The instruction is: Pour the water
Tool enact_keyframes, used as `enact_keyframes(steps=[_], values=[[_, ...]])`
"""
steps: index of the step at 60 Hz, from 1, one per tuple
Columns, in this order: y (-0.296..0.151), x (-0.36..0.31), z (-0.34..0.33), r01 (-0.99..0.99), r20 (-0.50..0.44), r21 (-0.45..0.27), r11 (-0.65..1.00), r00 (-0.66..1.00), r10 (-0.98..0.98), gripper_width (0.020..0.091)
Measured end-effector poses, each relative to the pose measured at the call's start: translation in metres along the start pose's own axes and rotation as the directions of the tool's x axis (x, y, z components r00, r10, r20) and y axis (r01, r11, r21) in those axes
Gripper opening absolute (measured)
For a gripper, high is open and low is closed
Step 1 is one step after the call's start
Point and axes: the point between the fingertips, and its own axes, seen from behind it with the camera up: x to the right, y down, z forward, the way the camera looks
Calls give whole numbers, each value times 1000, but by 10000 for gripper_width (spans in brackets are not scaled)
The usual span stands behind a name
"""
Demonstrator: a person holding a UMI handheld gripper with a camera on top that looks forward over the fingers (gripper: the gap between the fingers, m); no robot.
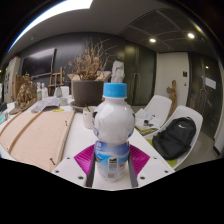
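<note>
Gripper view: a capped bottle (113,130) stands upright between the gripper (112,160) pads (84,157), jaws apparently pinching its labelled lower body above the table (40,135). Likely light, thin-walled, slippery; hold gently at the label.

White table (150,160), rounded edge. Water bottle (113,130) at centre: blue cap, clear body, label low; cannot tell whether it rests on the top. At 3 o'clock, black backpack (174,139). At 1 o'clock, white sheet (153,112). At 9 o'clock, long pale wooden boards (40,135).
</note>
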Motion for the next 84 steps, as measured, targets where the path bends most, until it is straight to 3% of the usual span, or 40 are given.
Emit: enact_keyframes(steps=[10,22,37,49,58,74,84], values=[[0,-2,-2,23,-1,-14,1000,1000,-23,363],[-48,19,8,152,-51,-2,988,987,-151,362],[-144,77,75,479,-246,-30,877,847,-471,362],[-191,89,145,814,-351,-116,569,502,-790,362],[-217,75,182,951,-396,-166,261,178,-901,361],[-217,42,223,945,-392,-212,-248,-315,-864,361],[-213,28,227,936,-393,-159,-314,-352,-849,361]])
